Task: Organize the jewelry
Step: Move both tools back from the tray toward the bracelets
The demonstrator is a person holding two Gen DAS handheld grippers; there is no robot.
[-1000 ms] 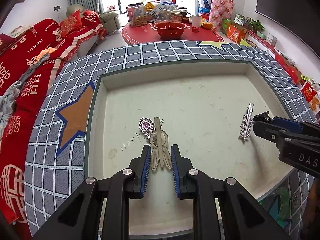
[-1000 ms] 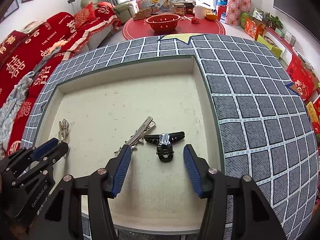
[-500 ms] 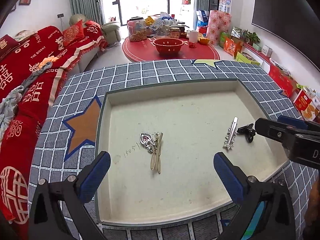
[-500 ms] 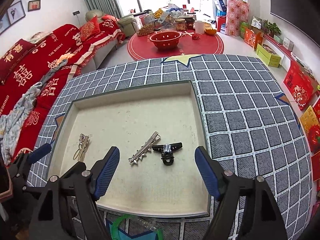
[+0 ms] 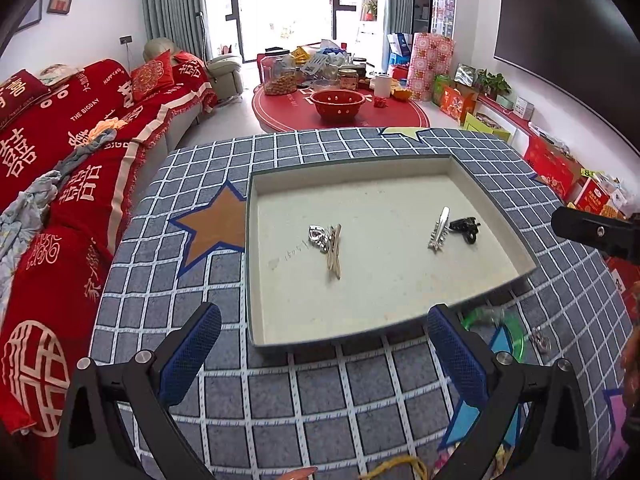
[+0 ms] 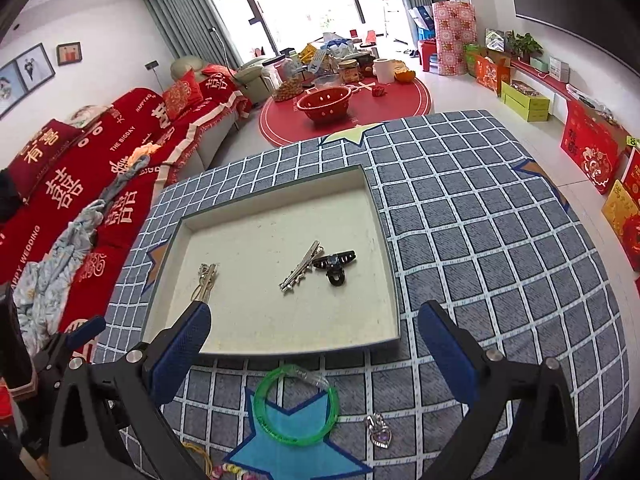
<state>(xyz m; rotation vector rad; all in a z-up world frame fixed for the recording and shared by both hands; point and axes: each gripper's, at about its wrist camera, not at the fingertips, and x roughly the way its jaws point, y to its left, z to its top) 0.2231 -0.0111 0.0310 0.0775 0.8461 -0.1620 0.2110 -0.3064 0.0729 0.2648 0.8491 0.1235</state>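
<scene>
A shallow cream tray (image 5: 496,196) (image 6: 394,276) sits on the checked table. In it lie a beige hair clip (image 5: 334,251) (image 6: 206,284) with a silver heart pendant (image 5: 317,235), a silver clip (image 5: 439,229) (image 6: 301,267) and a black claw clip (image 5: 466,227) (image 6: 336,265). On the table in front of the tray lie a green bangle (image 6: 295,404) (image 5: 502,328), a purple heart pendant (image 6: 380,434) and a small silver piece (image 5: 541,340). My left gripper (image 5: 324,354) and right gripper (image 6: 314,354) are both open and empty, held back from the tray's near edge.
A yellow cord (image 6: 200,456) and beads (image 6: 228,470) lie at the table's near edge. A red sofa (image 5: 60,152) runs along the left. A round red table (image 6: 344,112) with a red bowl and jars stands beyond.
My left gripper let go of the beige clip in the tray and opened wide. Both grippers pulled back and up from the tray to the table's near side.
</scene>
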